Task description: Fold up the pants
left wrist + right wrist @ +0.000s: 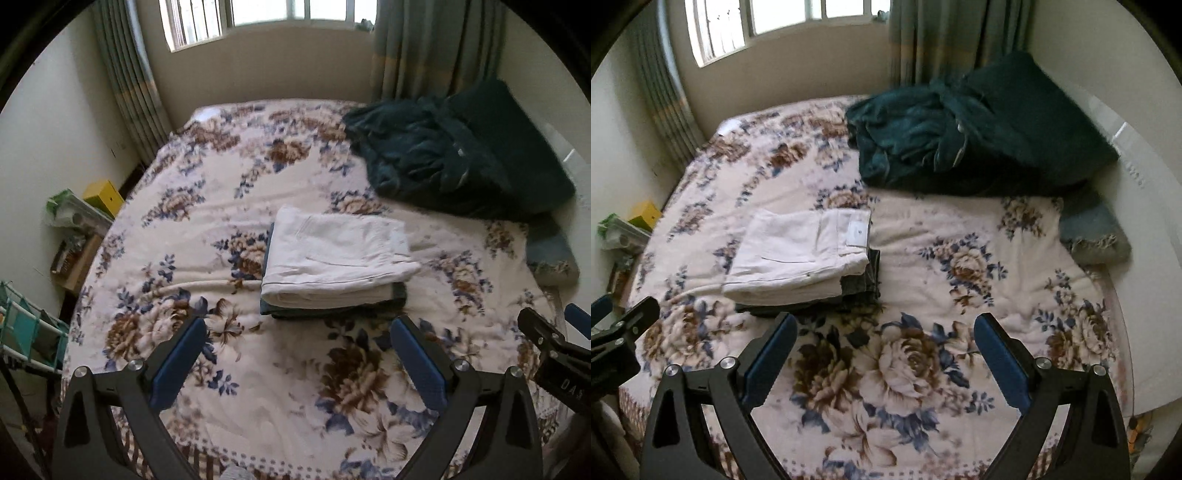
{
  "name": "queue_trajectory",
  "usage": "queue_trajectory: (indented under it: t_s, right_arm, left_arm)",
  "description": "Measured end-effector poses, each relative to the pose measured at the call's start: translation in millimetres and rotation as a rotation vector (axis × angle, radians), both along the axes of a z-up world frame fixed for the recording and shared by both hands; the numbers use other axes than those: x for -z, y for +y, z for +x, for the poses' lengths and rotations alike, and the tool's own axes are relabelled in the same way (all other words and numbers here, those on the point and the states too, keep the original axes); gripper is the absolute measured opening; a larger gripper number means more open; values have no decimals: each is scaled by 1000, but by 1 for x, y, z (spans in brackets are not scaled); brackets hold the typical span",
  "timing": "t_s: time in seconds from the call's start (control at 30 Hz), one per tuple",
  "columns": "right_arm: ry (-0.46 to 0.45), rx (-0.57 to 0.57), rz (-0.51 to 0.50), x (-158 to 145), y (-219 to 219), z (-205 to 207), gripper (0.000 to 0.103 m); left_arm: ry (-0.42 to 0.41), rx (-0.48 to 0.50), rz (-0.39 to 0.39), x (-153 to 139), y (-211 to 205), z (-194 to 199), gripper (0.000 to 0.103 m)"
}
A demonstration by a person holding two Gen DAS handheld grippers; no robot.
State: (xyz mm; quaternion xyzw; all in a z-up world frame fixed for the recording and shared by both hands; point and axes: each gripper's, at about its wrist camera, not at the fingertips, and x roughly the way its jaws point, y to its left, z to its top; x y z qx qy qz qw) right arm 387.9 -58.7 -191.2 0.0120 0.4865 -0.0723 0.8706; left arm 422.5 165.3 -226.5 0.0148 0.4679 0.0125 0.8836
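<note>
Folded white pants (336, 254) lie on top of a folded dark garment (332, 310) in the middle of the floral bed (184, 206). The same white pants (801, 254) and dark garment (864, 288) show in the right wrist view. My left gripper (295, 325) is open and empty, hovering above the bedspread just in front of the stack. My right gripper (884, 321) is open and empty, to the right of the stack. The right gripper's tip also shows at the left wrist view's right edge (546, 332).
A crumpled dark green blanket and pillow (461, 151) lie at the bed's far right. A grey-blue pillow (1093, 236) sits at the right edge. A shelf with a yellow box (103, 195) stands left of the bed. Curtains and a window are behind.
</note>
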Motion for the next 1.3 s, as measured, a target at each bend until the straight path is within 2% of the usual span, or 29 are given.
queue_trajectory:
  t_s: [0.33, 0.5, 0.7, 1.0, 1.3]
  right_arm:
    - [-149, -79, 2, -135, -10, -125, 98]
    - [-196, -122, 17, -183, -14, -178, 98]
    - [-244, -170, 0, -233, -13, -233, 98]
    - [-279, -220, 16, -279, 0, -298, 98]
    - [-281, -219, 31, -293, 5, -319, 98]
  left_arm:
    - [-143, -24, -14, -103, -22, -113, 102]
    - [-193, -57, -3, -143, -27, -164, 102]
    - [-235, -93, -5, -175, -26, -212, 102]
    - [-279, -77, 29, -211, -25, -263, 102]
    - [-299, -89, 36, -219, -16, -281, 102]
